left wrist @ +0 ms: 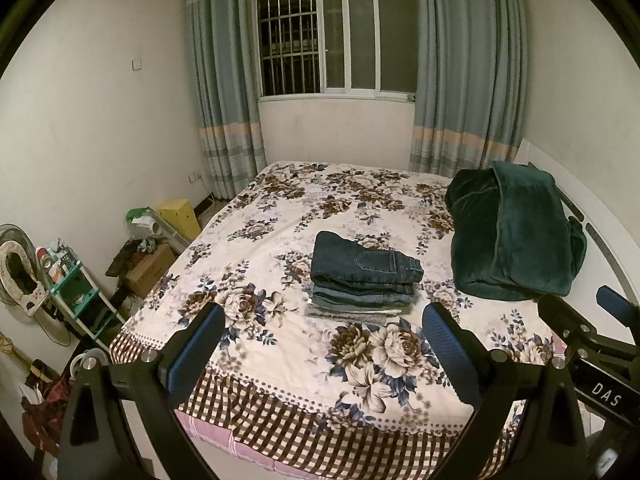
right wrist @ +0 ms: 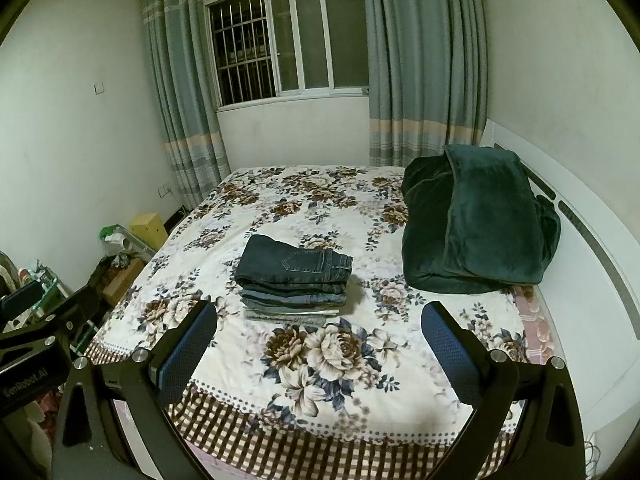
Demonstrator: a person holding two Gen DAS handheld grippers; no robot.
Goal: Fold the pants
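Note:
A stack of several folded pants (left wrist: 364,280) lies in the middle of the flowered bed (left wrist: 280,208), dark blue jeans on top, lighter denim and grey below. It also shows in the right wrist view (right wrist: 294,280). My left gripper (left wrist: 324,320) is open and empty, held over the bed's near edge, short of the stack. My right gripper (right wrist: 320,320) is open and empty too, beside the left one. The right gripper's body shows at the right of the left wrist view (left wrist: 592,340). The left gripper's body shows at the left of the right wrist view (right wrist: 36,340).
A folded dark green blanket (left wrist: 516,240) lies at the bed's right side by the white headboard (right wrist: 592,248). Boxes, a small shelf (left wrist: 76,284) and clutter stand on the floor left of the bed. Window and curtains are at the far wall.

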